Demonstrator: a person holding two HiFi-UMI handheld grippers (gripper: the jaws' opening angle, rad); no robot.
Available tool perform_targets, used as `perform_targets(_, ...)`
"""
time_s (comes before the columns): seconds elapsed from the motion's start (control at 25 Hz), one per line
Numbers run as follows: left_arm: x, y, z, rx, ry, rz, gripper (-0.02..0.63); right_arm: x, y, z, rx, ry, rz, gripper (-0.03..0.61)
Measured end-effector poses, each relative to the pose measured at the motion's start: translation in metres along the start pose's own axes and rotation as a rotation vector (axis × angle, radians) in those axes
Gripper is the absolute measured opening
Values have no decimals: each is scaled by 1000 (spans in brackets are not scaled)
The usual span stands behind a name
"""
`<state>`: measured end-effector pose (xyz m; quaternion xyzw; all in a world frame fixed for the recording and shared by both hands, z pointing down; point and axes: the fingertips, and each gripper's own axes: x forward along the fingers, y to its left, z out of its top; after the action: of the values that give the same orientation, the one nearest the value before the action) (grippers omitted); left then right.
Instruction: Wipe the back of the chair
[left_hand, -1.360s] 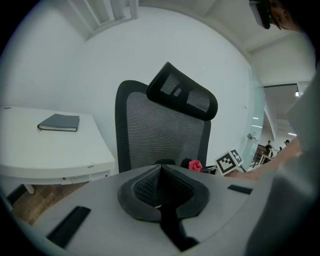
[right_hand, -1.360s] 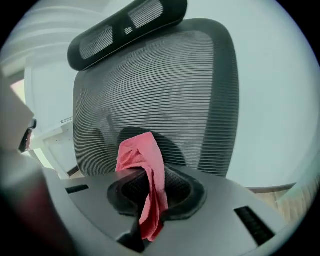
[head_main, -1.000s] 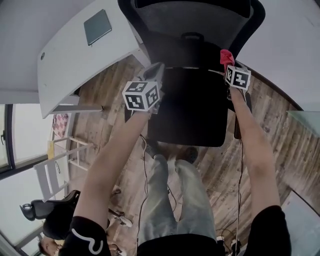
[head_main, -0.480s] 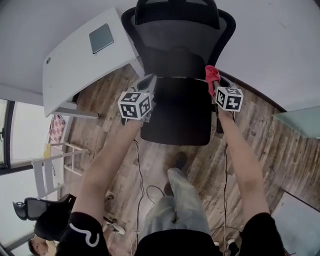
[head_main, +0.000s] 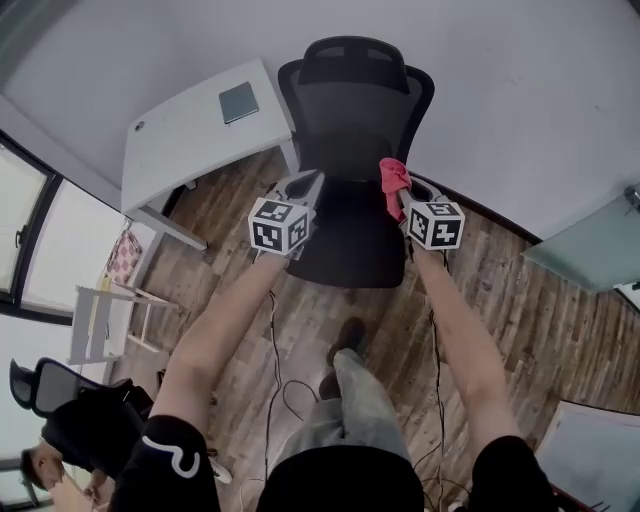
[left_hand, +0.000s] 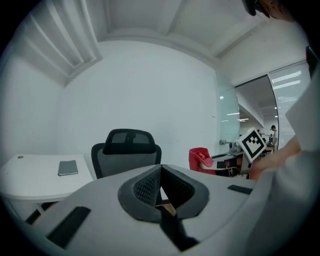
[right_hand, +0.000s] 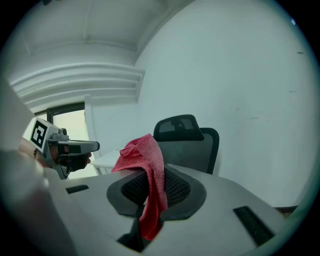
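The black mesh office chair (head_main: 355, 110) is standing on the wooden floor (head_main: 520, 290) against the white wall, its seat facing the person and its back apart from both grippers. The right gripper (right_hand: 150, 187) is clamping a red cloth (right_hand: 145, 152) in its jaws, while the left gripper (left_hand: 160, 172) is holding its jaws together on nothing. A white bench (head_main: 180, 150) just beside the chair is carrying a grey notebook (head_main: 239, 102).

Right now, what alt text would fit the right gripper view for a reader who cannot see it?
A red cloth hangs clamped between the shut jaws of the right tool. Beyond stands a black mesh office chair against a white wall, with the left tool held up at the left.
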<state>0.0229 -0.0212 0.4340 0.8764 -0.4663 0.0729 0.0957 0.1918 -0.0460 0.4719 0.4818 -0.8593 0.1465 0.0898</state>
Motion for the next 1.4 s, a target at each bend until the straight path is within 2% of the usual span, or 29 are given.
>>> perform_targets(0.24, -78, -85, 37, 39, -51, -22, 26, -97, 66, 41, -16, -73, 55, 69)
perform_targets(0.56, -136, -172, 53, 42, -77, -1, 26, -194, 94, 52, 19, -109, 115, 69)
perform_targets(0.84, -146, -244, 73, 44, -106, 34, 26, -251, 70, 46, -1, -81, 169, 69)
perform_targets(0.96, -150, -270, 71, 53, -105, 61, 26, -276, 58, 39, -19, -71, 188, 69)
perform_targets(1.24, -155, -312, 63, -1, -124, 123, 25, -323, 41, 34, -36, -90, 226, 69)
perform_targets(1.4, -160, -338, 60, -5, -139, 144, 25, -348, 33, 33, -34, -98, 245, 69)
